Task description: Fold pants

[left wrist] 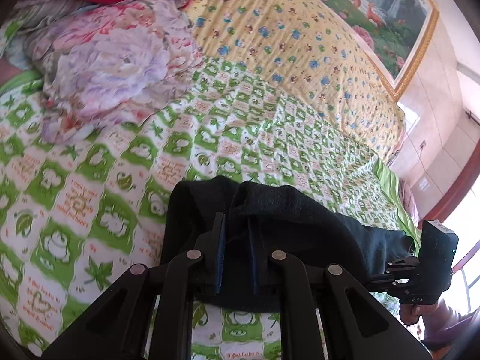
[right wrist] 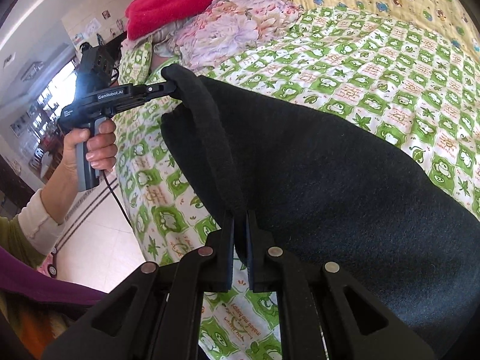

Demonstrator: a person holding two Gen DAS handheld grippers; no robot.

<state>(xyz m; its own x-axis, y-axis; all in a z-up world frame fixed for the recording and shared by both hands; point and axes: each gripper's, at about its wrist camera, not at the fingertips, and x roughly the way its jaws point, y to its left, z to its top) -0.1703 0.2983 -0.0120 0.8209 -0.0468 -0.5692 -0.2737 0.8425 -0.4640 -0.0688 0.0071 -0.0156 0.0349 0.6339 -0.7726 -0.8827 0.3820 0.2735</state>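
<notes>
The black pants [right wrist: 315,162] hang stretched above the bed, held at the waistband by both grippers. My left gripper [left wrist: 237,225] is shut on one end of the waistband; the dark cloth [left wrist: 285,219] bunches over its fingers. It also shows in the right wrist view [right wrist: 168,85], gripping the far corner of the band. My right gripper [right wrist: 240,219] is shut on the near end of the waistband. It shows in the left wrist view [left wrist: 390,265] at the right edge, holding the other end of the cloth.
The bed has a green-and-white frog quilt [left wrist: 120,180] and a yellow quilt [left wrist: 285,39] behind it. A floral blanket [left wrist: 114,69] and a red blanket [right wrist: 186,0] are piled at the bed's head. A tiled floor [right wrist: 99,240] lies beside the bed.
</notes>
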